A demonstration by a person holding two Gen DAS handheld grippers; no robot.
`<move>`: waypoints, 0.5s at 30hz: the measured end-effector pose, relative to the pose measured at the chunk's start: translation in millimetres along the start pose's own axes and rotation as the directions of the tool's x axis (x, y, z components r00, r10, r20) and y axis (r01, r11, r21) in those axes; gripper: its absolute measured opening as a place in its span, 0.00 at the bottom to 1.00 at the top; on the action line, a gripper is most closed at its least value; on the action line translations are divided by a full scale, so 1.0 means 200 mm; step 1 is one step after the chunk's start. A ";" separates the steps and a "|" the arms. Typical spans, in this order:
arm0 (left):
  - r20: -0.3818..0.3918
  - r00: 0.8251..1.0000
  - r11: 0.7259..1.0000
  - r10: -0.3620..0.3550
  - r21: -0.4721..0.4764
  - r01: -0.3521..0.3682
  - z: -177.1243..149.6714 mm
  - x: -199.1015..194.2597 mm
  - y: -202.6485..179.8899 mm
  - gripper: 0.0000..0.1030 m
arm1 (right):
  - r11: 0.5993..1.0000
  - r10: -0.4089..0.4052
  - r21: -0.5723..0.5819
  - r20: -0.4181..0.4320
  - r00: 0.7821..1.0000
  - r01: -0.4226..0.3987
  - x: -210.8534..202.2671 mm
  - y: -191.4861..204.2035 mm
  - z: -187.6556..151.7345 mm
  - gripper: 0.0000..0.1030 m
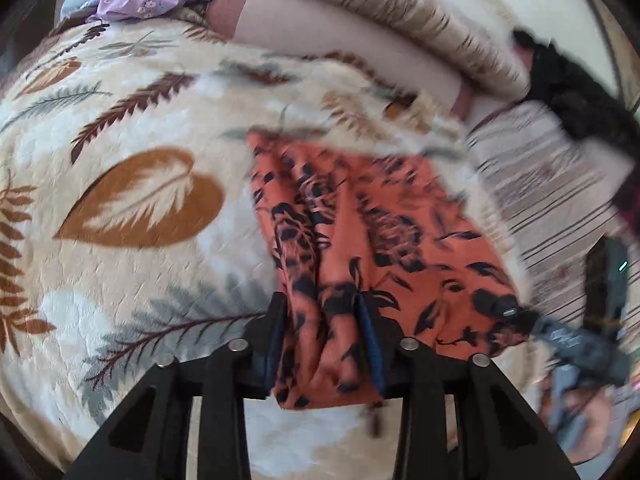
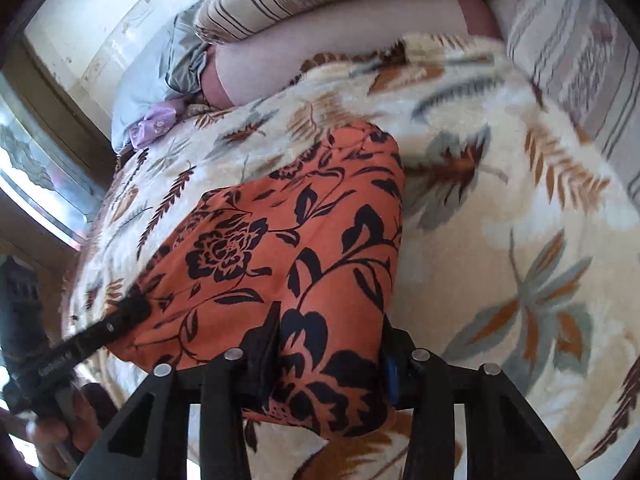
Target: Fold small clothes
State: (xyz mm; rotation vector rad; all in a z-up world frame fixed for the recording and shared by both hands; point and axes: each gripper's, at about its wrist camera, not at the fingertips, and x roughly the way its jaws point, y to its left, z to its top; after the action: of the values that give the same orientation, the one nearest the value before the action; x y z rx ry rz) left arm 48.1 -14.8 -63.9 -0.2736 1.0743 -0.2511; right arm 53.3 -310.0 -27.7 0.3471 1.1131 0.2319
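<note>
Orange floral garment [image 1: 360,232] lies on leaf-print blanket [image 1: 132,152]. Left gripper [image 1: 324,344] pinches bunched near edge; right gripper [image 2: 332,364] straddles other near corner, pinch uncertain — likely to lift edge evenly for fold.

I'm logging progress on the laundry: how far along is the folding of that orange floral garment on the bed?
Early. Done: the orange garment lies spread on the leaf-print blanket. In hand: the left gripper and right gripper each have its near edge bunched between their fingers. Left: no finished fold shows yet, and the lilac cloth by the pillows lies untouched.
</note>
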 end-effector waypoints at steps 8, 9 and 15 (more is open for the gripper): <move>0.038 0.998 0.994 -0.047 -0.092 0.050 0.12 -0.06 0.16 0.67 | 0.989 0.099 0.112 -0.008 0.995 -0.097 0.06 -0.15 -0.11 0.77; 0.055 0.997 0.993 -0.059 -0.095 0.064 0.15 -0.07 0.17 0.69 | 0.990 0.096 0.106 0.019 0.995 -0.098 0.03 -0.14 -0.07 0.77; -0.081 0.987 0.980 -0.141 -0.153 0.127 0.34 0.21 0.16 0.74 | 0.988 0.115 0.097 0.032 0.993 -0.117 0.16 -0.14 0.22 0.77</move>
State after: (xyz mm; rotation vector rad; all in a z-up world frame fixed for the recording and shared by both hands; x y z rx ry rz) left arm 130.4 7.3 -79.3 -0.4726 1.1691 -0.3080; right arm 106.1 -332.3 -47.4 0.5024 1.0816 0.2752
